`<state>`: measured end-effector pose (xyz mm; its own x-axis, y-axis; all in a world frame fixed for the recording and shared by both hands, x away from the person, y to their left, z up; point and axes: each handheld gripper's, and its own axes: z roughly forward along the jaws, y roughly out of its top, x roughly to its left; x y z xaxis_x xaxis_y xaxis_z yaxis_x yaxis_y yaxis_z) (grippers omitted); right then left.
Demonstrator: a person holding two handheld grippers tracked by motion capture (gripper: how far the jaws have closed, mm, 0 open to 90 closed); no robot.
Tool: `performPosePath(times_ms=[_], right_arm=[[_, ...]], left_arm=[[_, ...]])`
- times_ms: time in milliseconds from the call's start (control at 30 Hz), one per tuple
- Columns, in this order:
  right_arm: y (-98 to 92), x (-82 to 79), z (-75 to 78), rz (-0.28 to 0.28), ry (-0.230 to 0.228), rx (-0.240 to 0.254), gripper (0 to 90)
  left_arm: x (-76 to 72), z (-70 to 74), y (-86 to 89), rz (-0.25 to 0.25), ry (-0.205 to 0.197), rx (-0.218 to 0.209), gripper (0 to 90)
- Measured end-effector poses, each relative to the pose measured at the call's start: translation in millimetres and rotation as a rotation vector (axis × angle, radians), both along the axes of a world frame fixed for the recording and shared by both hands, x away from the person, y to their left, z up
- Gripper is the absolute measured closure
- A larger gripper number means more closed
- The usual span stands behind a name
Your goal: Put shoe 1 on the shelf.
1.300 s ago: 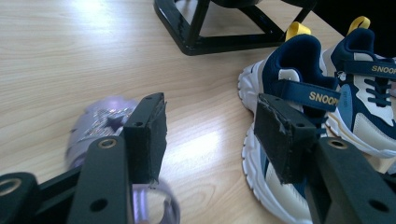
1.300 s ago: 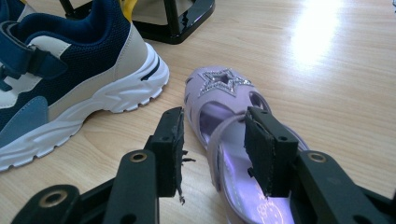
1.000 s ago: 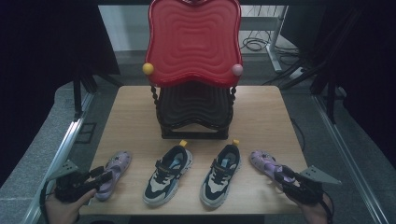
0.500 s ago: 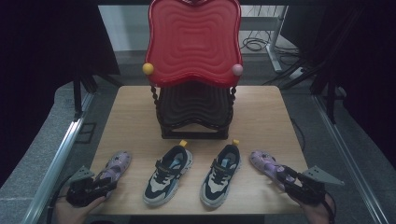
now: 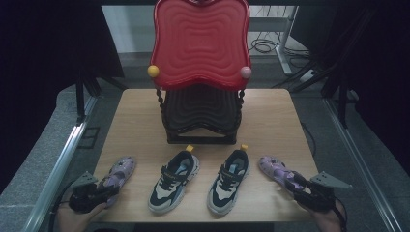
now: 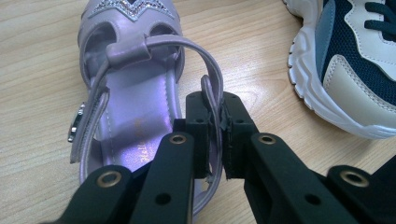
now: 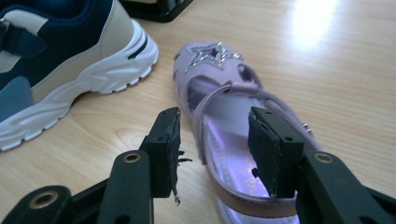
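Two purple sandals lie at the table's front corners. My left gripper (image 5: pixel 99 193) is shut on the heel strap of the left sandal (image 5: pixel 120 174). In the left gripper view the pads (image 6: pixel 198 122) pinch that thin strap, with the sandal (image 6: pixel 130 93) flat on the wood and the gripper (image 6: pixel 215 105) over its heel. My right gripper (image 5: pixel 295 186) is open at the heel of the right sandal (image 5: pixel 271 168). In the right gripper view its jaws straddle the sandal's (image 7: pixel 219 79) left side strap, and the gripper (image 7: pixel 215 126) is not touching it.
Two navy-and-white sneakers (image 5: pixel 175 181) (image 5: pixel 229 179) stand between the sandals. Behind them a two-tier rack has a red upper tray (image 5: pixel 200 43) tilted up and a black lower tier (image 5: pixel 200 113). The wooden table (image 5: pixel 275 116) ends close behind both hands.
My left gripper has shifted slightly right and toward the table's front at the left sandal's heel. The right gripper and the shoes have hardly moved.
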<state>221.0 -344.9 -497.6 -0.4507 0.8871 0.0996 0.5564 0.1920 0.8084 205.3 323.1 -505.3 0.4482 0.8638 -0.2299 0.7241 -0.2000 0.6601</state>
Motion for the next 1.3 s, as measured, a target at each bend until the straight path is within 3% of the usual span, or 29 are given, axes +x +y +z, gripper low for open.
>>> performPosePath(times_ms=[233,433,733,900,1300], right_arm=[[4.0,7.3,-7.3,0.034,0.066,-0.001,71.6],[2.2,10.4,-8.6,0.063,0.076,0.016,82.9],[3.5,11.4,-8.7,0.072,0.076,0.02,85.2],[3.4,11.3,-7.1,0.04,0.06,0.039,85.3],[0.7,8.8,-3.4,-0.01,0.027,0.068,85.1]], left_arm=[[0.0,-0.9,1.1,0.005,0.001,-0.011,84.1],[0.4,-1.1,1.3,0.002,0.004,-0.016,84.6],[0.0,0.1,3.4,0.009,-0.006,-0.023,85.8],[-1.2,3.2,4.9,0.02,-0.014,-0.016,86.6],[-3.0,10.3,15.7,0.053,-0.043,-0.049,86.9]])
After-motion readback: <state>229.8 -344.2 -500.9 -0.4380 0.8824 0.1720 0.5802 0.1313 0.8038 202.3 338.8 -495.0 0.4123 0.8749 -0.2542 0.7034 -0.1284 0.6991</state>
